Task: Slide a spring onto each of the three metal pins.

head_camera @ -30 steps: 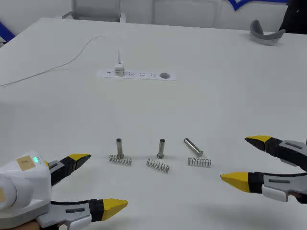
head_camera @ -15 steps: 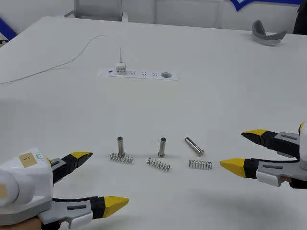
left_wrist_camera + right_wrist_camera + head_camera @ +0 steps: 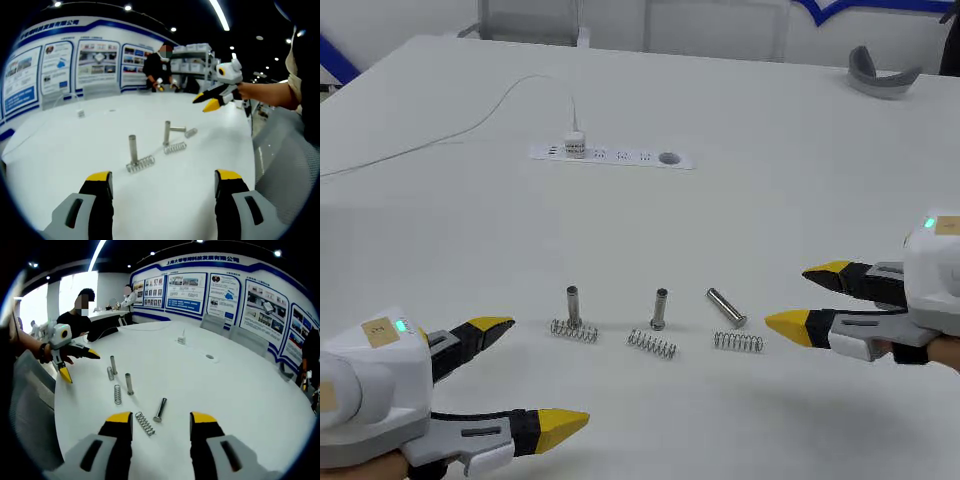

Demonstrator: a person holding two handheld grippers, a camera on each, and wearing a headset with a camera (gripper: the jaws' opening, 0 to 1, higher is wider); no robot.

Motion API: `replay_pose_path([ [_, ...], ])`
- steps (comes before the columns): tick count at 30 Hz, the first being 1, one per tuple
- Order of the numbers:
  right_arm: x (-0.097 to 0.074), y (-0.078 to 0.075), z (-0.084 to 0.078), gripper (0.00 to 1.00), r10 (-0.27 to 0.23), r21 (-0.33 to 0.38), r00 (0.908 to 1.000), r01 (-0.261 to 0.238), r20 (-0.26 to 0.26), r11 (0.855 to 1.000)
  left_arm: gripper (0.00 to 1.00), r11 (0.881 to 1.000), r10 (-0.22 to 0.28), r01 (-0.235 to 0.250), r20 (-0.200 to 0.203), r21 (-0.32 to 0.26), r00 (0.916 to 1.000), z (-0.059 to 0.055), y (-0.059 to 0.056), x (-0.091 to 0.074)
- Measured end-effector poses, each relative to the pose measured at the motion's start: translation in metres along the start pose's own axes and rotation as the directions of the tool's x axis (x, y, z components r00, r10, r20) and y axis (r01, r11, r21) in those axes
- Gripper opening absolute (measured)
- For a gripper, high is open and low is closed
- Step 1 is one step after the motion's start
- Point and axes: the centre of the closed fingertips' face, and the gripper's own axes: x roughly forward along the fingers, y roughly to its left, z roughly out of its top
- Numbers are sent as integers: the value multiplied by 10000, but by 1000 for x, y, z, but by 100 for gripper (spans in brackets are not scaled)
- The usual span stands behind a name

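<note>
Left gripper: body cut off by the bottom and left edges of the head view. Right gripper: rear runs past the right edge. White cable leaves the picture at left. Chair cropped at top. Wall posters: print too small to read.

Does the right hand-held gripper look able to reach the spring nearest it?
Probably yes: the right hand-held gripper is open, with only bare table between it and that spring.

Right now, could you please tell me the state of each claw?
Left claw: open, holding nothing.
Right claw: open, holding nothing.
</note>
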Motion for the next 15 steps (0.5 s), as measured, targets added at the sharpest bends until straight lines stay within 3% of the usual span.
replay_pose_path([
  [15,34,-3,3,39,139,-268,9961,-163,-871,9995,84,10000,1,-1,-4,-33,10000,0,0,0],
])
